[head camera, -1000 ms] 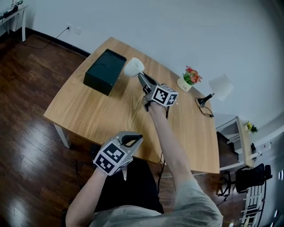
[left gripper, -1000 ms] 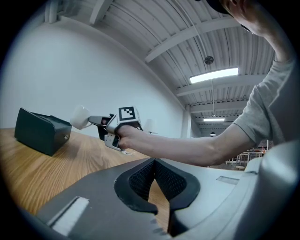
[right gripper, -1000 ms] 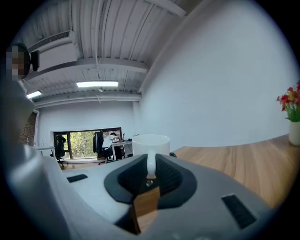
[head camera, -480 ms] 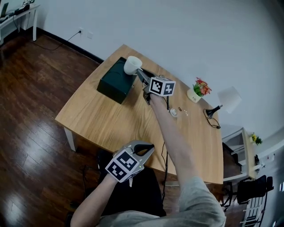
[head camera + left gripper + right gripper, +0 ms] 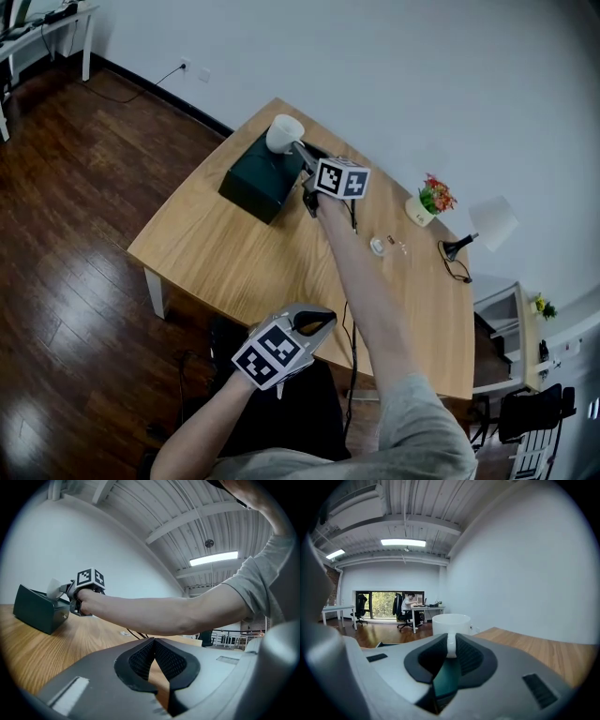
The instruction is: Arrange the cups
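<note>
Light wooden worktop (image 5: 216, 253) sits angled over a dark wood floor (image 5: 75, 244). A wide bare stretch runs from its near edge up to the dark green rectangular box (image 5: 251, 183), which lies near the far left corner, close to the left edge. Right half is more crowded: small white pot with red flowers (image 5: 429, 201), white-shaded desk lamp (image 5: 492, 225) by the far right edge, and a small pale object (image 5: 378, 246), too small to identify, mid-right. White ceramic cup (image 5: 281, 131) is above the far end of the box, upright, mouth up, long axis vertical, handle (image 5: 451, 645) pointing back at the right gripper (image 5: 302, 155). Cannot tell whether the cup base touches the box top. Right gripper reaches across the worktop on an outstretched bare forearm (image 5: 361, 281), and its fingers (image 5: 471, 656) are nearly together, pinching the cup handle between the pads. The green of the box shows below them in the right gripper view. Left gripper (image 5: 317, 323) hangs just off the near edge of the worktop, pointing level towards the box and well apart from the cup. Its fingers (image 5: 168, 660) are pressed together at the tips with nothing between them.
</note>
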### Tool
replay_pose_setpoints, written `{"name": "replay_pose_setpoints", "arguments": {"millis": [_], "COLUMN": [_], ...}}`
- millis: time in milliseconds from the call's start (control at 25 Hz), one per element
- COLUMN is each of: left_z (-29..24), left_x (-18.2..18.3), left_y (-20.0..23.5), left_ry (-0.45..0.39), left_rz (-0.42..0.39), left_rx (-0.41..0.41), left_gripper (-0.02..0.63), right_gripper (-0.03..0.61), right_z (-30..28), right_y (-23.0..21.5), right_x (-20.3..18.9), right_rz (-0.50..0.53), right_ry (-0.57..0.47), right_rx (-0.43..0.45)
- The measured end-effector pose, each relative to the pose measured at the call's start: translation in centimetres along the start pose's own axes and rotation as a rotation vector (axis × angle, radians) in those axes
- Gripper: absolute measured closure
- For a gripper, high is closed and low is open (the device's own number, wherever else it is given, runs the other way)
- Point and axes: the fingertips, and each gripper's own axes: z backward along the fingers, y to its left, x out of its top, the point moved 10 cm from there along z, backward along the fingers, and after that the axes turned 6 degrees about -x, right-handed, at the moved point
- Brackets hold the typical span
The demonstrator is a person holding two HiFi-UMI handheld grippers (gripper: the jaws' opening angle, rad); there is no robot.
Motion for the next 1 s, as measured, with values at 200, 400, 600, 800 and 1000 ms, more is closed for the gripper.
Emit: {"name": "replay_pose_setpoints", "arguments": {"millis": [200,400,600,800,1000], "left_z": [0.1,0.2,0.4,0.4,0.5], "left_x": [0.0,-0.1,-0.2,-0.5,-0.6], "left_y": [0.1,0.1,0.4,0.3,0.4], "left_ry": [-0.008,-0.010,-0.014,0.004,0.019], "left_rz": [0.006,0.009,0.017,0.001,-0.022], "left_rx": [0.002,-0.008,-0.005,0.000,0.013], "left_gripper": [0.609,0.609,0.609,0.609,0.609], "right_gripper": [0.513,0.485,0.485,0.489,0.489], "right_z": [-0.2,1.8,7.1,17.0,27.6], "right_y": [0.5,-0.1,0.7,2.5,1.5], "right_x": [0.2,1.2,1.0,-2.7,-7.2], "right_rz": [0.012,-0.017,-0.039,-0.010,0.081], "right_ry": [-0.013,-0.093,-0.140,-0.180,-0.171], "right_rx": [0.030,-0.004,0.056,0.143,0.052]}}
